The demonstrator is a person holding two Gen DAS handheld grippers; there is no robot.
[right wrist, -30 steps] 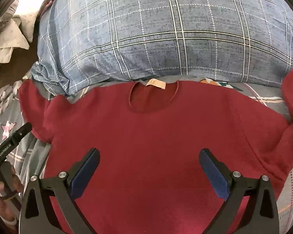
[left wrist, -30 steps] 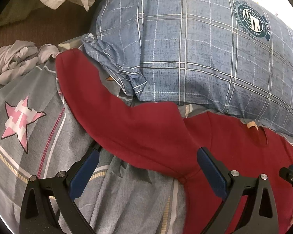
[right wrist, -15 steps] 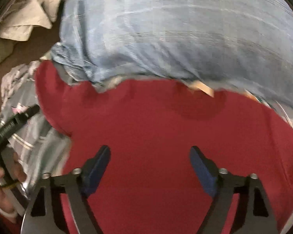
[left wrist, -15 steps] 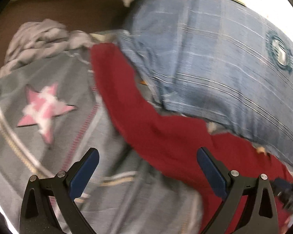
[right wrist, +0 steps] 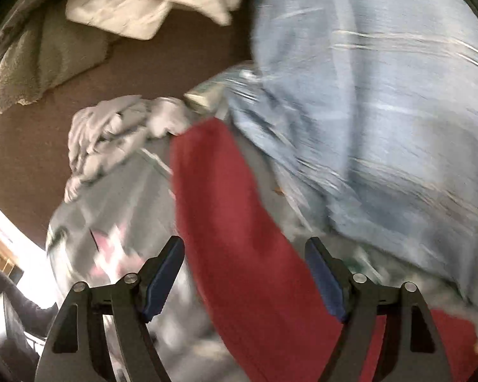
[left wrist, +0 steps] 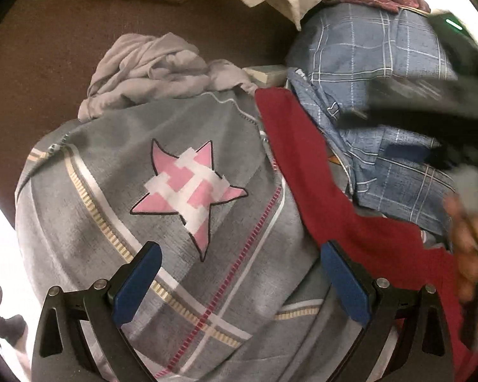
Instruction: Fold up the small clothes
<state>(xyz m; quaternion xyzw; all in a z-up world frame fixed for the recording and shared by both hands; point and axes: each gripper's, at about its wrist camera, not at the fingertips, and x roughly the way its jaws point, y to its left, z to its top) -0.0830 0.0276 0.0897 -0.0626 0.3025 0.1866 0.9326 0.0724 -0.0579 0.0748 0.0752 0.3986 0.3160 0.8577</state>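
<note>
A dark red long-sleeved top lies on the grey bedding; its left sleeve (left wrist: 306, 165) stretches up to the left, its cuff beside the blue checked pillow (left wrist: 376, 73). My left gripper (left wrist: 239, 273) is open and empty, low over the bedding with the sleeve by its right finger. In the right wrist view, which is blurred, the sleeve (right wrist: 226, 216) runs up between the fingers of my right gripper (right wrist: 245, 267), which is open and hovers over it. The right gripper shows as a dark blur (left wrist: 430, 108) in the left wrist view.
The grey bedding carries a pink star (left wrist: 188, 187). A crumpled light grey garment (left wrist: 149, 70) lies at its far edge on the brown surface (left wrist: 47, 63). A white quilted cloth (right wrist: 149, 3) and an olive towel (right wrist: 41, 47) lie farther back. The pillow (right wrist: 382, 111) fills the right.
Both grippers have swung left, away from the top's body toward its left sleeve. The right gripper has crossed over near the left one and its jaws have narrowed a little.
</note>
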